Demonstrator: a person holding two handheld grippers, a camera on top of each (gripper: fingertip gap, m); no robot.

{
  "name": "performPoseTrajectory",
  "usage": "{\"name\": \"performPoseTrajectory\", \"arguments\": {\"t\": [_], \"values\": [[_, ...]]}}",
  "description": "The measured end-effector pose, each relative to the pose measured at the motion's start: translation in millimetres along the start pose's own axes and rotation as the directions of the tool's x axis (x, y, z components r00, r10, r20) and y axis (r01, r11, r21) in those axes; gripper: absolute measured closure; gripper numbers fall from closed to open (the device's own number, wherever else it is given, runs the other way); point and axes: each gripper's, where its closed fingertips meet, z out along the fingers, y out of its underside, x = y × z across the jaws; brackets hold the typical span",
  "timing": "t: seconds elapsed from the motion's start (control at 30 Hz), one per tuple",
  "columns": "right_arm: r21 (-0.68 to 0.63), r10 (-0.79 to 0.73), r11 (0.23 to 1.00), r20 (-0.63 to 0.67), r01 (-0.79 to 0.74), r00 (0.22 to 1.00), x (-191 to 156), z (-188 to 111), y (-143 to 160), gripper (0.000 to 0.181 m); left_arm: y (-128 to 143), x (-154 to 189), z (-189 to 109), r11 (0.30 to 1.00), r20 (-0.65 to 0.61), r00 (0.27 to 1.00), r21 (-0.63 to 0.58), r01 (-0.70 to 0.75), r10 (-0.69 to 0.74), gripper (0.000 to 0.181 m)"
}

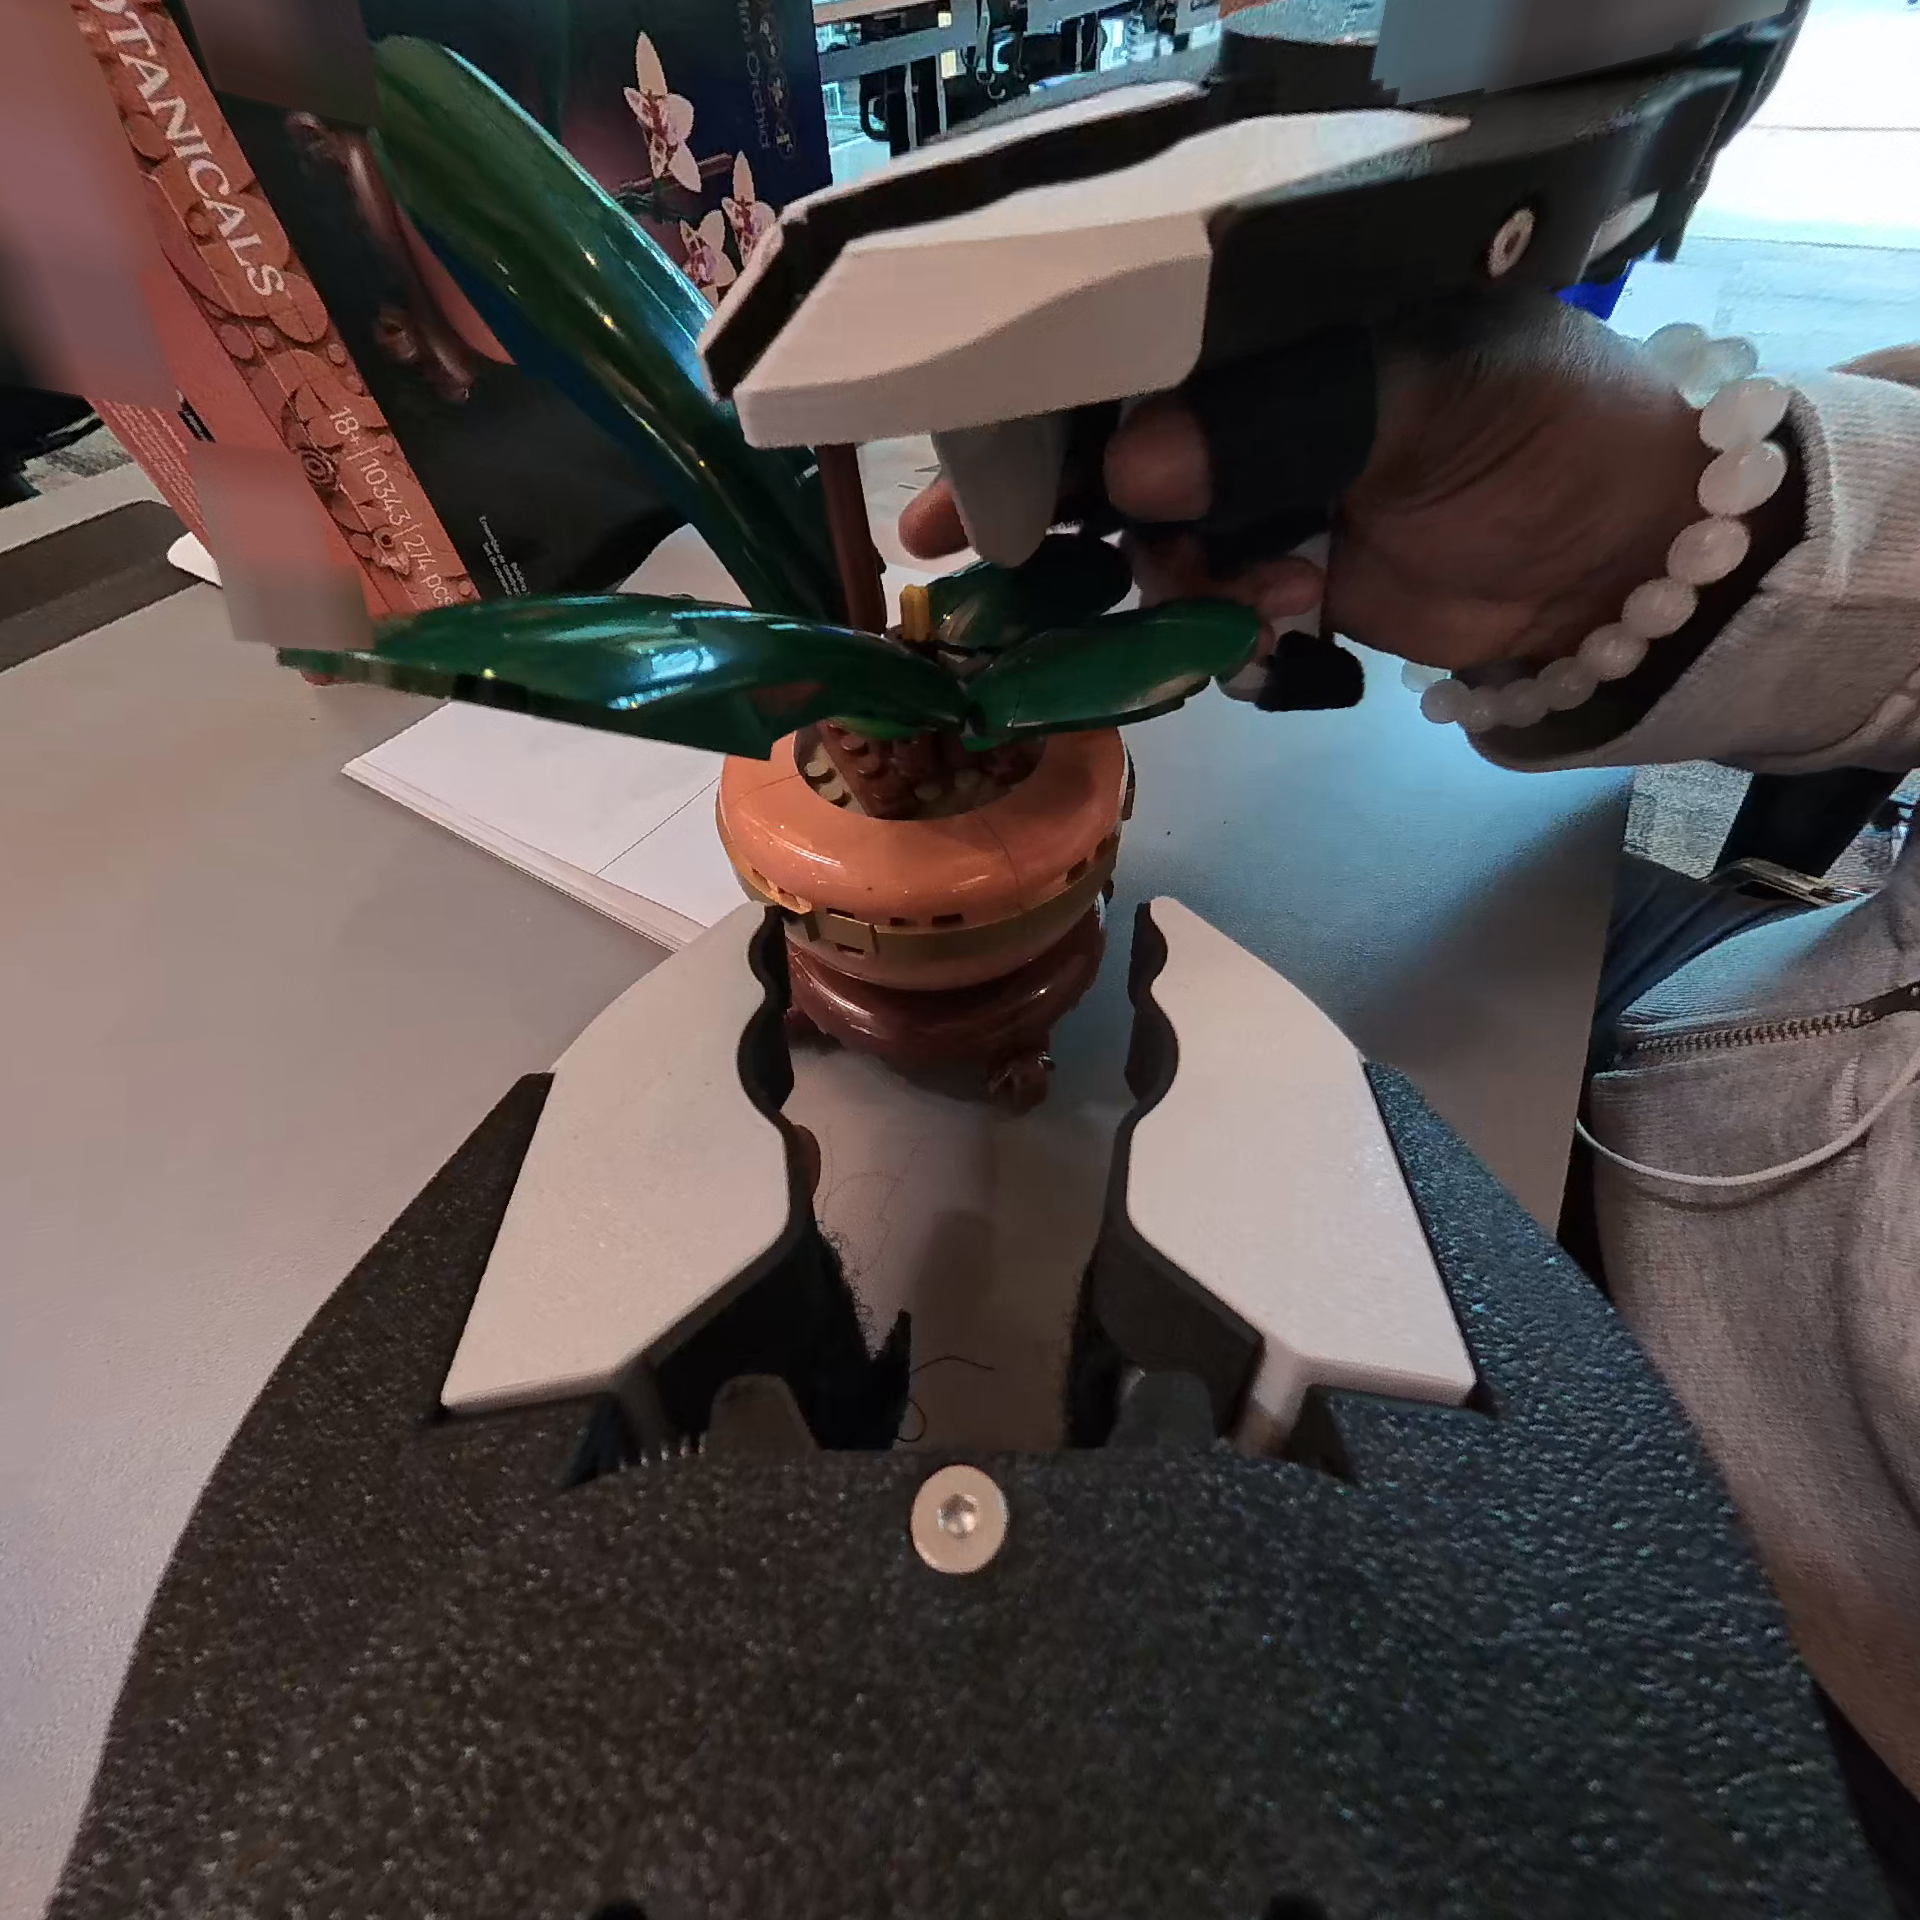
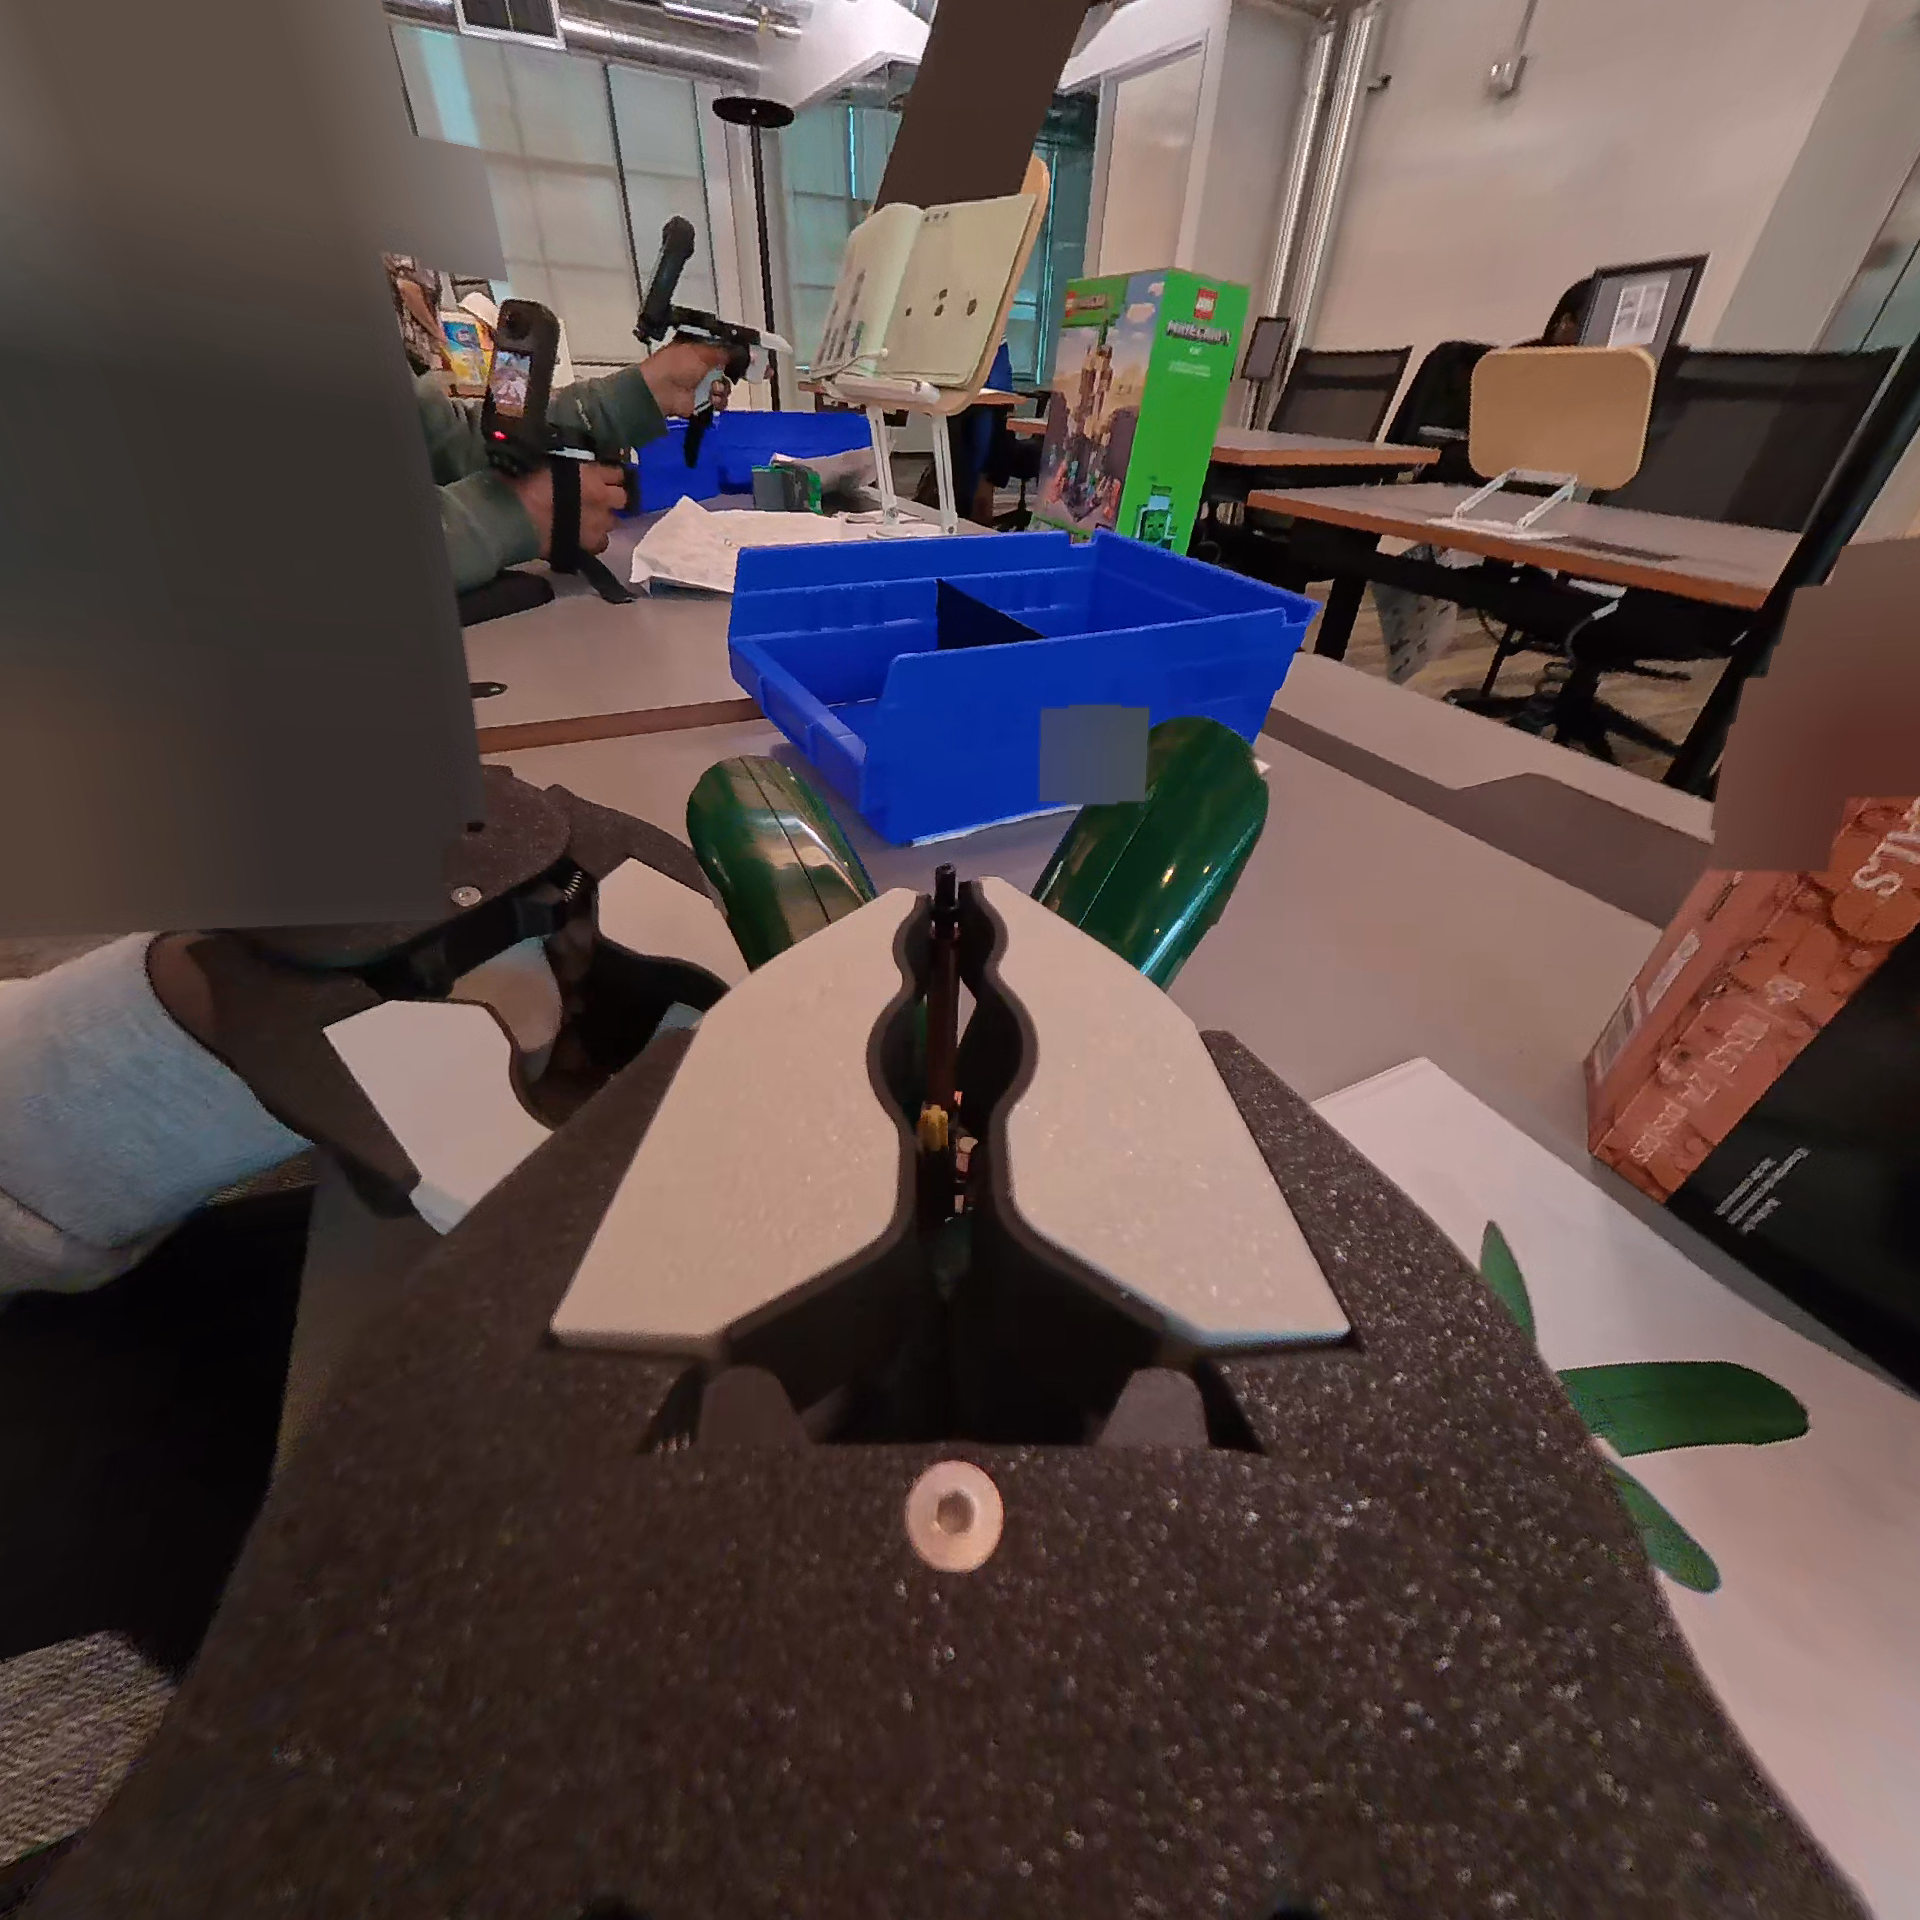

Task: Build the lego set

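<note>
While the left gripper sits with its fingers spread on either side of the pot's brown base, not visibly touching it, the right gripper is clamped on a thin brown stem that stands upright from the pot.

Pot: round, smooth, tan upper ring over a darker brown rounded base, on the grey table at 12 o'clock from the left gripper. Inside: studded brown bricks, plus a small yellow peg beside the stem. Glossy dark green leaves fan out from the rim towards 9 and 3 o'clock; one long leaf rises towards 11 o'clock.

Blue plastic bin: rectangular, ribbed walls, one dark divider; at 12 o'clock in the right wrist view, beyond the leaves. Contents cannot be made out.

Set box: cardboard, terracotta and black, at 10 o'clock behind the pot. White booklet lies flat beside the pot at 9 o'clock.

Gripper fingers: matte pale plates with wavy dark inner edges, on grainy black bodies.
</note>
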Motion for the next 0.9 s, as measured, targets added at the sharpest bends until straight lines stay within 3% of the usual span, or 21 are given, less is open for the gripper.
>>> {"name": "performPoseTrajectory", "arguments": {"t": [0.2, 0.43, 0.77, 0.9], "values": [[-0.019, -0.043, 0.999, 0.000, 0.043, 0.999, -1.5, 0.0, 2.3, 0.177, 0.4, -0.1, 0.3, 1.000, 0.006, 1.000, -0.003, -0.006, 0.006, 0.118], [-0.159, -0.024, 0.987, 0.031, 0.028, 0.999, -4.9, 3.8, 5.7, 0.177, 0.0, -0.2, -0.3, 1.000, -0.005, 1.000, 0.004, -0.003, 0.003, 0.120], [-0.193, 0.069, 0.980, 0.059, -0.057, 0.996, -2.5, 1.2, 7.1, 0.177, -0.5, -0.7, 0.1, 1.000, 0.009, 1.000, 0.009, -0.014, 0.014, 0.120], [-0.260, 0.010, 0.965, 0.103, 0.018, 0.995, -5.0, 1.8, 8.2, 0.177, -1.0, -1.5, 0.1, 1.000, 0.012, 1.000, 0.014, -0.012, 0.011, 0.121]]}}
